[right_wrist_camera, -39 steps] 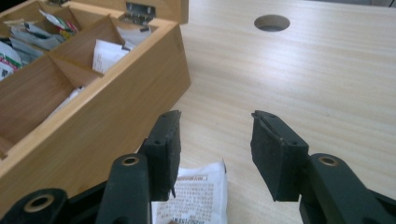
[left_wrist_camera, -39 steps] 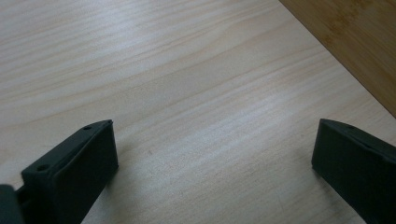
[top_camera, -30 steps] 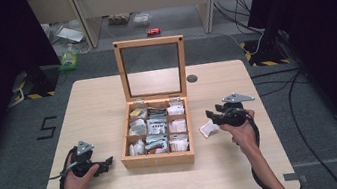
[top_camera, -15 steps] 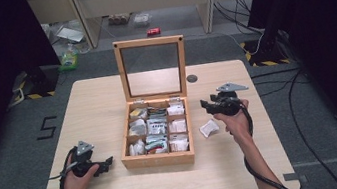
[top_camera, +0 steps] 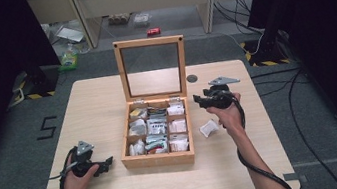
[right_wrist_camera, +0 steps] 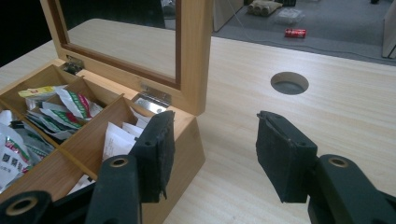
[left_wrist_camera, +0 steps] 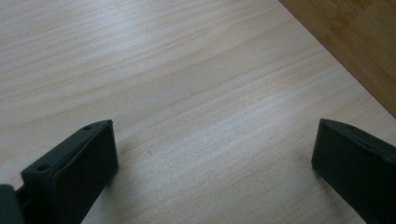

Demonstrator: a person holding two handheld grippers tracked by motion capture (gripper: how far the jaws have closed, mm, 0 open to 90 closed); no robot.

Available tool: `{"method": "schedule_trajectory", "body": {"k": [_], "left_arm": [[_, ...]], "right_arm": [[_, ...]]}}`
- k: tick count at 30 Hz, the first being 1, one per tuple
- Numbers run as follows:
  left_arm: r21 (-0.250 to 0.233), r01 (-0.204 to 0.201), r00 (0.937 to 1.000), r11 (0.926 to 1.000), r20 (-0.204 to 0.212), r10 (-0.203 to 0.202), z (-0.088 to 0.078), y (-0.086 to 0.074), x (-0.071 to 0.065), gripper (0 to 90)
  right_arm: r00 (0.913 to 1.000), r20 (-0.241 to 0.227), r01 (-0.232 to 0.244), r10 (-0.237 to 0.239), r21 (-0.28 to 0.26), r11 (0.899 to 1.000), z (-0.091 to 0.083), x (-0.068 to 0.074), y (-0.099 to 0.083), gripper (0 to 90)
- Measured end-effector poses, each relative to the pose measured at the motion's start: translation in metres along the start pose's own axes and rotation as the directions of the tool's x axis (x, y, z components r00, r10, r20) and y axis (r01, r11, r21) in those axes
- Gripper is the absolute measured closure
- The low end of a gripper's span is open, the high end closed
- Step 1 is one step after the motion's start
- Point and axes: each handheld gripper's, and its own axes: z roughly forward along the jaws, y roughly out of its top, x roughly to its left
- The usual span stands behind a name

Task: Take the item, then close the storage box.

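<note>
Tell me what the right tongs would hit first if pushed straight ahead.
Probably the back right corner of the open wooden compartment box, near its upright glass-paned lid; the right tongs stand open and empty, depth uncertain.

White sachet flat beside open wooden box.

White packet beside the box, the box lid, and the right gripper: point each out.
white packet (top_camera: 208, 128), high view, its middle.
box lid (top_camera: 149, 42), high view, top rail of frame.
right gripper (right_wrist_camera: 212, 156), right gripper view, gap between open jaws.

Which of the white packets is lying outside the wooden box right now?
The single white packet on the bare table, just right of the wooden box and below the right gripper. All the others sit in the box's compartments.
</note>
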Motion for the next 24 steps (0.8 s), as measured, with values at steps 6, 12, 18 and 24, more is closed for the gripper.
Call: {"method": "schedule_trajectory", "body": {"k": [6,12,18,24], "left_arm": [[0.0,0.0,1.0,1.0,0.0,0.0,0.0,0.0,0.0,0.0],[0.0,0.0,1.0,1.0,0.0,0.0,0.0,0.0,0.0,0.0],[0.0,0.0,1.0,1.0,0.0,0.0,0.0,0.0,0.0,0.0],[0.001,0.0,1.0,1.0,0.0,0.0,0.0,0.0,0.0,0.0]], "right_arm": [[0.9999,0.004,-0.01,0.01,-0.004,1.0,0.005,0.001,0.002,45.5],[0.9998,0.01,-0.015,0.015,-0.002,1.0,0.006,0.005,0.002,45.0],[0.9998,0.011,-0.016,0.016,-0.015,1.0,0.01,0.003,0.007,43.8],[0.9997,0.017,-0.018,0.019,-0.019,1.0,0.018,0.003,0.014,43.5]]}}
